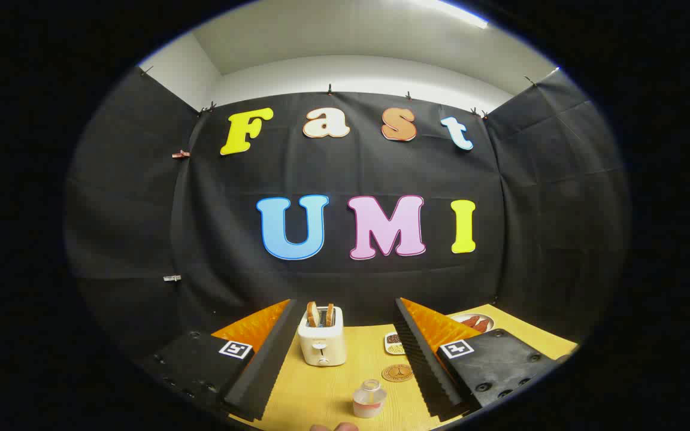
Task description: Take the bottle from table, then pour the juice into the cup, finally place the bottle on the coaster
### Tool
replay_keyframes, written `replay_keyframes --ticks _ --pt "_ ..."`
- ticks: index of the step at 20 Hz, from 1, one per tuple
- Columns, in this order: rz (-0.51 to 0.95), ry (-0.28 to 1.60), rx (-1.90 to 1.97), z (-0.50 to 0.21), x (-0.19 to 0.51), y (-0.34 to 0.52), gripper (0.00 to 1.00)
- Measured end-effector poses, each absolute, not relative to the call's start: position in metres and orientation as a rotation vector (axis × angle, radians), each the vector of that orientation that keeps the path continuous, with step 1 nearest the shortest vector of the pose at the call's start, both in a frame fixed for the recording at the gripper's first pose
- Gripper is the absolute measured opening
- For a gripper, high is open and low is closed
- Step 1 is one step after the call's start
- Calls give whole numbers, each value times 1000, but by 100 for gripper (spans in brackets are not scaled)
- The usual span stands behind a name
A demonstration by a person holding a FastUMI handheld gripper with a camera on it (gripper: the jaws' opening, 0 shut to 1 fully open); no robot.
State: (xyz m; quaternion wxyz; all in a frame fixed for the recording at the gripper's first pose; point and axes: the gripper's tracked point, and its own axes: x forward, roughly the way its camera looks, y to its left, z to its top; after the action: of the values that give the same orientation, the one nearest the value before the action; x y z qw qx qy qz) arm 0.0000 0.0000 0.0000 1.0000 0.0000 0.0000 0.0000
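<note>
My gripper [344, 305] is open, its two fingers spread wide and pressing on nothing. On the yellow wooden table [315, 389], low between the fingers, stands a small clear bottle [369, 398] with pinkish juice in its lower part. It is upright and nearer my right finger. Just beyond the bottle, close to the right finger, a round brown coaster [397, 373] lies flat with nothing on it.
A white toaster [321, 341] with two bread slices stands beyond the bottle, between the fingers. A small dish [393, 343] sits past the coaster, and a plate with red food [475, 322] lies at the far right. A person's fingertip [334, 427] shows at the table's near edge.
</note>
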Motion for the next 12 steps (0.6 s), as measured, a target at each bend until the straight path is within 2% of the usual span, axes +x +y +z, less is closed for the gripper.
replay_keyframes --ticks 12 --pt "-11 13 0 -3 -3 -3 97"
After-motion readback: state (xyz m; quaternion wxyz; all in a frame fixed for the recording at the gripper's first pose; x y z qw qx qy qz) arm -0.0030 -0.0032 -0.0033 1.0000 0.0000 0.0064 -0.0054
